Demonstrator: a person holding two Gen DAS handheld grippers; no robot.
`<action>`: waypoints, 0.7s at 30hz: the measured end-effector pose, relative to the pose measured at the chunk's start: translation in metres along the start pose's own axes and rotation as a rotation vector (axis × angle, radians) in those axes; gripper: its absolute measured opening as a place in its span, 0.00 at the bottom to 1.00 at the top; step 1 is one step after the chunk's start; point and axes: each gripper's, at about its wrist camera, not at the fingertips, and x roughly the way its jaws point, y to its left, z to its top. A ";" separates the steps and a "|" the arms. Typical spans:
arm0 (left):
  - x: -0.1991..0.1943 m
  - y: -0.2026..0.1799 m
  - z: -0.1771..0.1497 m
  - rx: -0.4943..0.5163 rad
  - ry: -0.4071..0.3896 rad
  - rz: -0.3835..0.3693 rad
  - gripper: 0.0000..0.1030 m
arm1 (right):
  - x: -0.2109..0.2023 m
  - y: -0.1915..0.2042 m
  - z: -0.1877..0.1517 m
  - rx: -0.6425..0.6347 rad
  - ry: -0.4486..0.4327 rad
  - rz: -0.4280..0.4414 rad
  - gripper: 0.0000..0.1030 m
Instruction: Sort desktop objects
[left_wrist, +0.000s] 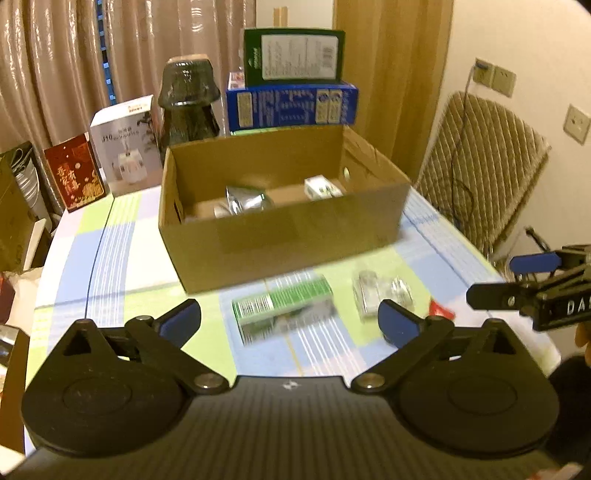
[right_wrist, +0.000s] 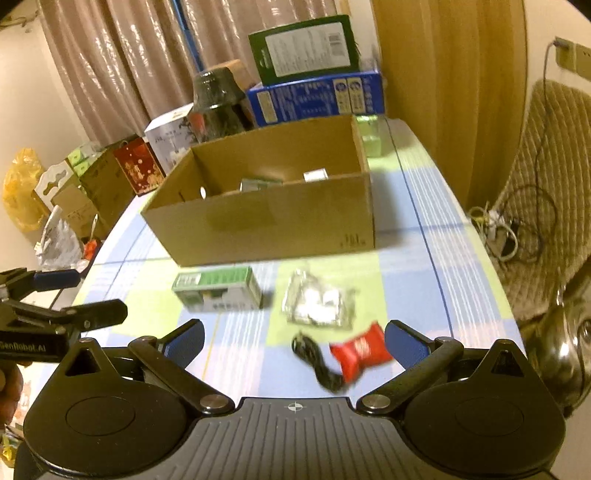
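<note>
Both grippers hang over the near edge of the table (left_wrist: 66, 258), jaws spread wide and holding nothing. Closest to the right gripper (right_wrist: 295, 341) lies a red packet (right_wrist: 360, 352), just inside its right finger, touching a black cord (right_wrist: 317, 360) on its left; both sit between the open fingers, low in that view. Beyond them rests a clear plastic bag (right_wrist: 317, 302), slightly right of centre. From the left gripper (left_wrist: 290, 321), the green-and-white carton (left_wrist: 282, 308) lies straight ahead between the fingers, its long axis running crosswise to them, so a grasp would likely close along its length unless the wrist rolls. By my reading the left hand is nearer the carton, the right nearer the packet. Farther back stands the open cardboard box (left_wrist: 280, 240), already holding a few small items, well within reach of either hand.
</note>
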 end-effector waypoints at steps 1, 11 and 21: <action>-0.003 -0.003 -0.006 0.006 0.004 0.005 0.99 | -0.003 -0.001 -0.004 0.003 0.001 -0.001 0.98; -0.023 -0.013 -0.039 -0.029 0.029 -0.003 0.99 | -0.023 -0.005 -0.038 0.017 0.015 -0.025 0.98; -0.023 -0.019 -0.065 -0.065 0.068 -0.021 0.99 | -0.018 -0.007 -0.070 0.001 0.070 -0.071 0.98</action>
